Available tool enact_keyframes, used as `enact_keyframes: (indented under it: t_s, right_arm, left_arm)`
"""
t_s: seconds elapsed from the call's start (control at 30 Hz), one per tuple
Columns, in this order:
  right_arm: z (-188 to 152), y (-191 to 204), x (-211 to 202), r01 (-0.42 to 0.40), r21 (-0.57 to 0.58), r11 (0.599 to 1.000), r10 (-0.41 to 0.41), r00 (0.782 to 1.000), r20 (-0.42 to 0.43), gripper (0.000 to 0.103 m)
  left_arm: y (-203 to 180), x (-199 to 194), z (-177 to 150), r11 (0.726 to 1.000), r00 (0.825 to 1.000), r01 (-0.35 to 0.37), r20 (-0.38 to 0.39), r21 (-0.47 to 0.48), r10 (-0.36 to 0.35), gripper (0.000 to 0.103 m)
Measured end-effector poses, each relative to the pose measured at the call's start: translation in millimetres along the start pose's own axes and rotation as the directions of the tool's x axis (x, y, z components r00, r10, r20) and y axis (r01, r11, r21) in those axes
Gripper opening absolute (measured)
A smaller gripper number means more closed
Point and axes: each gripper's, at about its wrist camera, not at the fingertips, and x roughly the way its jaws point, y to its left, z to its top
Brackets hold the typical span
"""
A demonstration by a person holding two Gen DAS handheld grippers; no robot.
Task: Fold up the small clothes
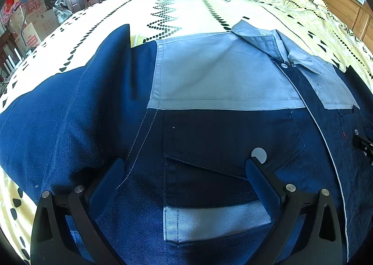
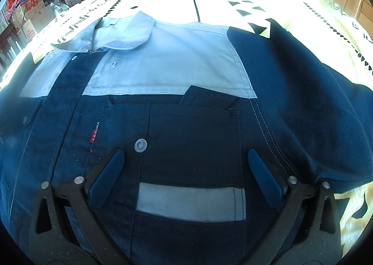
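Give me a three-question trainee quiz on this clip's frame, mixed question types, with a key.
1. True or false: the left gripper and right gripper both have their jaws spread with nothing between the fingers.
2. Multiple choice: the jacket lies on a) a wooden floor, b) a yellow patterned bedspread, c) a glass table.
3. Fill in: the jacket's collar and shoulder panels are light ____, while the sleeves are dark blue.

Key: 1 true; 2 b; 3 grey.
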Motion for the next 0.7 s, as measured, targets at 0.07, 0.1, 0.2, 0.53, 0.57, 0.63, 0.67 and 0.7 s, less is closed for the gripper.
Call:
enact_keyframes:
  t_s: [0.07,0.1,0.2,0.53,0.57,0.63,0.67,0.7]
  right_arm:
    - [-0.8,-0.7,-0.9,0.000,0.000,1.000,0.000,1.000,0.000,0.103]
    - [-1.1,-0.9,-1.2,0.000,0.000,1.000,0.000,1.000,0.000,0.103]
    - [-3.0,-2.8,-3.3,0.002,-0.001,1.000,-0.002,1.000,0.000,0.103]
    - [0.2,-0.5,0.3,0.003,-0.002,1.000,-0.003,1.000,-0.001,0.103]
    - [0.8,0.3,0.8,0.003,-0.002,1.000,-0.003,1.000,-0.001,0.103]
    - [0.7,0.3,0.8,0.003,-0.002,1.000,-0.003,1.000,-0.001,0.103]
    - [0.4,-0.3,0.5,0.003,-0.002,1.000,-0.003,1.000,-0.001,0.103]
    - [0.6,0.1,0.6,0.003,-0.002,1.000,-0.003,1.000,-0.001,0.103]
  left_arm:
    - [0.0,0.0,0.0,1.000,1.000,0.000,0.000,0.000,0.000,0.103]
    - [-0.3,-0.4,0.1,1.000,1.000,0.000,0.000,0.000,0.000,0.103]
    - [0.0,0.0,0.0,1.000,1.000,0.000,0.000,0.000,0.000,0.103]
    - [-0.1,-0.3,0.1,1.000,1.000,0.000,0.000,0.000,0.000,0.103]
    - [-0.1,-0.3,0.1,1.000,1.000,0.000,0.000,0.000,0.000,0.103]
    - [-0.1,-0.2,0.0,1.000,1.000,0.000,0.000,0.000,0.000,0.103]
    - [0.0,-0.2,0.0,1.000,1.000,0.000,0.000,0.000,0.000,0.103]
    - [-0.1,-0.1,0.0,1.000,1.000,0.000,0.000,0.000,0.000,0.103]
